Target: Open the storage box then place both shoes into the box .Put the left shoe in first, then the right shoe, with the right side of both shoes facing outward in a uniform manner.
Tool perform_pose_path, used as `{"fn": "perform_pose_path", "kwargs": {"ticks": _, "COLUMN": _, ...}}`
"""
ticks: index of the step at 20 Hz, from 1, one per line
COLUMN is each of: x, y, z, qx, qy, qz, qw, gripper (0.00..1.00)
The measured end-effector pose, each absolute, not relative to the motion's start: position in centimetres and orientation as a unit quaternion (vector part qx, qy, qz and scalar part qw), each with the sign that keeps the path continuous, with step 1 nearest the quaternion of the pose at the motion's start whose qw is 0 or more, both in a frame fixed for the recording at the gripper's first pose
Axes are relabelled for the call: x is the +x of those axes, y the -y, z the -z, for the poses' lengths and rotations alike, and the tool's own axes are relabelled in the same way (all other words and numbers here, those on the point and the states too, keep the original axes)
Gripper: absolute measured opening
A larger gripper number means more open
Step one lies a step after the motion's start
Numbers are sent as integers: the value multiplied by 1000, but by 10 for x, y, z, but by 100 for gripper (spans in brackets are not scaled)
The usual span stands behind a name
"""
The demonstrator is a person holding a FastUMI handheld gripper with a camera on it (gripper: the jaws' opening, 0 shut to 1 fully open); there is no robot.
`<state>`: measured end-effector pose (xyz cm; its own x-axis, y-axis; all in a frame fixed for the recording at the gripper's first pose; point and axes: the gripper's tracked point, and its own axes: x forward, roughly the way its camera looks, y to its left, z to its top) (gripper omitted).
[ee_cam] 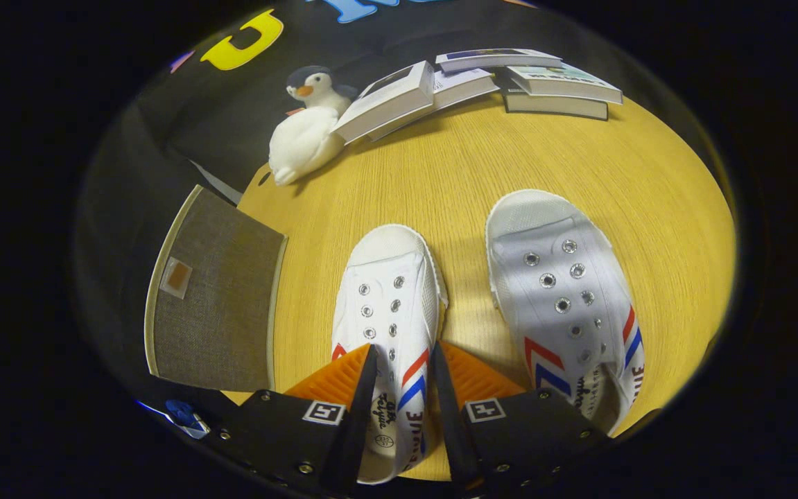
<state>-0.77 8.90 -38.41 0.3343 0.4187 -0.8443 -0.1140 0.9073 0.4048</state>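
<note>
The gripper (402, 360) points down and forward over a round wooden table (482, 166), its two fingers straddling the heel end of the left-hand white shoe (388, 305). The fingers stand narrowly apart with the shoe's opening and rear sides between them; whether both actually press on the canvas is hard to judge from this angle, so a firm hold cannot be confirmed. That shoe lies flat on the table, toe pointing away from the fingers, with red and blue stripes on its side just beside the right finger.

The second white shoe (561, 291) sits on the table to the right, near the first but apart from it, toe also pointing away and slightly farther forward; its heel end runs alongside the right finger's housing.

To the left of the fingers, at the table's edge, is the storage box (215, 298) (grey fabric, with a small label tab on it); the surface seen looks like its closed lid.

Beyond the shoes, at the far side of the table, a plush penguin (305, 125) lies beside a spread of books (482, 83), touching the nearest one.
</note>
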Motion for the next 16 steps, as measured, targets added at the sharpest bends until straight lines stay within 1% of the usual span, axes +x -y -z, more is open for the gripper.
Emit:
{"fn": "perform_pose_path", "kwargs": {"ticks": 1, "x": -14, "y": -89, "z": 381, "qx": 137, "qy": -553, "qz": -166, "qw": 805, "gripper": 49}}
{"fn": "perform_pose_path", "kwargs": {"ticks": 2, "x": -8, "y": -82, "z": 399, "qx": 134, "qy": -547, "qz": -133, "qw": 816, "gripper": 49}}
{"fn": "perform_pose_path", "kwargs": {"ticks": 4, "x": -10, "y": -79, "z": 387, "qx": 172, "qy": -551, "qz": -122, "qw": 808, "gripper": 10}}
{"fn": "perform_pose_path", "kwargs": {"ticks": 7, "x": -15, "y": -77, "z": 380, "qx": 190, "qy": -560, "qz": -119, "qw": 798, "gripper": 10}}
{"fn": "perform_pose_path", "kwargs": {"ticks": 8, "x": -17, "y": -84, "z": 398, "qx": 205, "qy": -556, "qz": -102, "qw": 799, "gripper": 0}}
{"fn": "perform_pose_path", "kwargs": {"ticks": 9, "x": -15, "y": -77, "z": 380, "qx": 226, "qy": -559, "qz": -100, "qw": 792, "gripper": 0}}
{"fn": "perform_pose_path", "kwargs": {"ticks": 12, "x": -15, "y": -84, "z": 369, "qx": 294, "qy": -561, "qz": -95, "qw": 768, "gripper": 0}}
{"fn": "perform_pose_path", "kwargs": {"ticks": 16, "x": -10, "y": -92, "z": 338, "qx": 316, "qy": -547, "qz": -103, "qw": 769, "gripper": 0}}
